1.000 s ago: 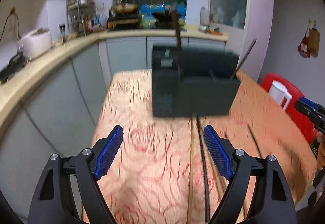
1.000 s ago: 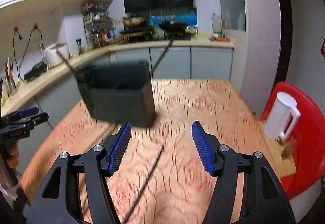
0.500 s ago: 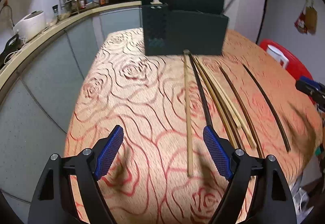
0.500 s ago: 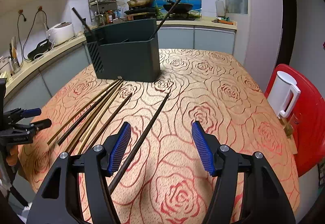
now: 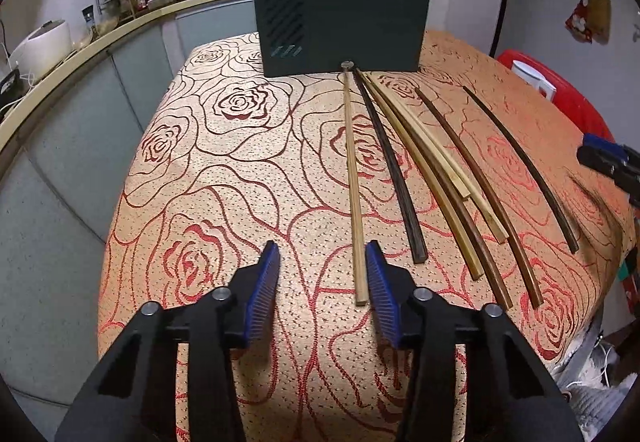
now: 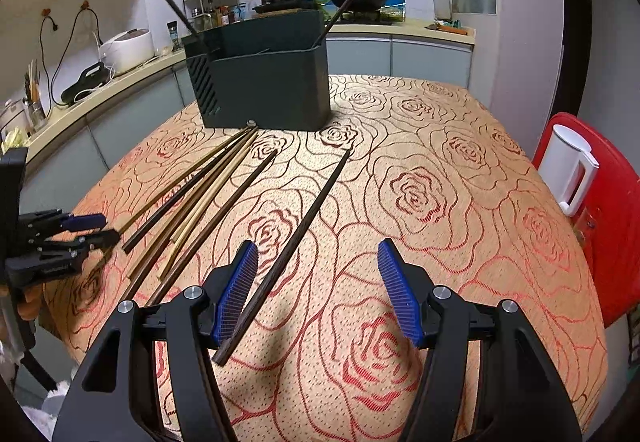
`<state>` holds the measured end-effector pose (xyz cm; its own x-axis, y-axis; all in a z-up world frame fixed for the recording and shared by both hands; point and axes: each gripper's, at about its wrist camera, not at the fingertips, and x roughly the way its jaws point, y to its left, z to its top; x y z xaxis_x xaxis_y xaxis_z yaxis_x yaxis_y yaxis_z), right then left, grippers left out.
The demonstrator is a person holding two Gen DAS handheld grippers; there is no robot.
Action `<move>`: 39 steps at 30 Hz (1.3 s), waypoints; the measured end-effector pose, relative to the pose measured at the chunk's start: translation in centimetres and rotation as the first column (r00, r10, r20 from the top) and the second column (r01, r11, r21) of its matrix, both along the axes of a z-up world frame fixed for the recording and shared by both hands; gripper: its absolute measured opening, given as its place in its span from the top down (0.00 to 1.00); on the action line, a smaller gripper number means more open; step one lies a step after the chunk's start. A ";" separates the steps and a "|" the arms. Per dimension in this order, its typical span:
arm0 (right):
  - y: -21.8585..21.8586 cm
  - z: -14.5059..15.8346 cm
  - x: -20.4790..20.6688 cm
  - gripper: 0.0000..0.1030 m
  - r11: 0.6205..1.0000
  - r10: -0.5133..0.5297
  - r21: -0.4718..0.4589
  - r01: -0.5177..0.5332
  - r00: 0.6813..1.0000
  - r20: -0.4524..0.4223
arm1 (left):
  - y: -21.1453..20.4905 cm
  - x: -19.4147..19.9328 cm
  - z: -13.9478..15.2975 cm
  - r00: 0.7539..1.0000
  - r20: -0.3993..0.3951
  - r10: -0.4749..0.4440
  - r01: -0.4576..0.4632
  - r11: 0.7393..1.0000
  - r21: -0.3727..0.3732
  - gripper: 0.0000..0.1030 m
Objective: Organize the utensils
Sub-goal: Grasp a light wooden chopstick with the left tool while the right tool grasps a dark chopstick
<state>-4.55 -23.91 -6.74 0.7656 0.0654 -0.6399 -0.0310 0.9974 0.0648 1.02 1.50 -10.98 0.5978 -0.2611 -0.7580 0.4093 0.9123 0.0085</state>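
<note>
Several chopsticks lie side by side on the rose-patterned tablecloth [image 5: 224, 169], in front of a dark utensil holder [image 5: 340, 29] that stands at the far end with two dark sticks in it. My left gripper [image 5: 322, 284] is open and empty, low over the near end of a light wooden chopstick [image 5: 354, 177], which lies just inside its right finger. My right gripper [image 6: 318, 290] is open and empty over the near end of a dark chopstick [image 6: 296, 242]. The holder [image 6: 264, 81] and the other chopsticks [image 6: 200, 201] also show in the right wrist view.
A white jug [image 6: 570, 169] stands on a red stool [image 6: 612, 222] to the right of the table. A kitchen counter [image 6: 100, 89] with appliances runs along the left and back. The table's near edge is close under both grippers.
Both grippers have dropped down and pulled back toward the near ends of the chopsticks. The left gripper's fingers have closed partway around the light chopstick's end.
</note>
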 end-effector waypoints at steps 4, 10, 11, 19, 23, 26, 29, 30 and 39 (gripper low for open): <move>0.9 -0.5 -0.8 0.41 1.000 0.023 -0.008 -0.023 1.000 -0.009 | 0.5 0.3 0.2 1.000 -0.007 0.020 -0.020 1.000 -0.018 0.68; 2.9 -1.9 -2.0 0.42 0.996 0.088 -0.005 -0.088 0.995 -0.038 | 0.2 0.2 0.1 1.000 0.001 0.017 -0.017 1.000 -0.014 0.68; 3.2 -2.2 -2.1 0.42 0.996 0.090 -0.014 -0.091 0.995 -0.046 | 0.2 0.2 0.1 1.000 0.003 0.015 -0.015 1.000 -0.013 0.68; 3.6 -3.6 -2.3 0.46 0.992 0.074 -0.094 -0.080 0.995 -0.071 | 0.1 0.0 0.1 1.000 0.010 0.008 -0.008 1.000 -0.007 0.68; 2.0 -3.5 -2.0 0.49 0.993 0.003 -0.120 -0.011 0.998 -0.064 | 0.1 0.0 0.1 1.000 0.010 0.008 -0.008 1.000 -0.008 0.68; 0.7 -3.5 -1.8 0.52 0.992 -0.047 -0.124 0.039 0.997 -0.064 | 0.1 -0.1 0.1 1.000 0.011 0.007 -0.007 1.000 -0.007 0.68; 0.4 -3.6 -1.8 0.57 0.994 -0.040 -0.100 0.034 0.997 -0.067 | 0.0 -0.1 0.1 1.000 0.011 0.003 -0.003 1.000 -0.008 0.68; 0.5 -3.6 -1.8 0.60 0.995 -0.029 -0.092 0.023 0.997 -0.067 | 0.0 -0.2 0.1 1.000 0.011 0.000 0.000 1.000 -0.009 0.68; 1.7 -3.7 -2.0 0.75 0.997 0.043 -0.065 -0.047 0.998 -0.052 | -0.2 -0.4 0.2 1.000 0.014 -0.026 0.027 0.999 -0.019 0.75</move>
<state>-6.58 -22.21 -10.48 0.7297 0.0552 -0.6815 -0.0742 0.9972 0.0014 0.65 1.29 -10.82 0.6008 -0.2916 -0.7443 0.4333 0.9012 -0.0034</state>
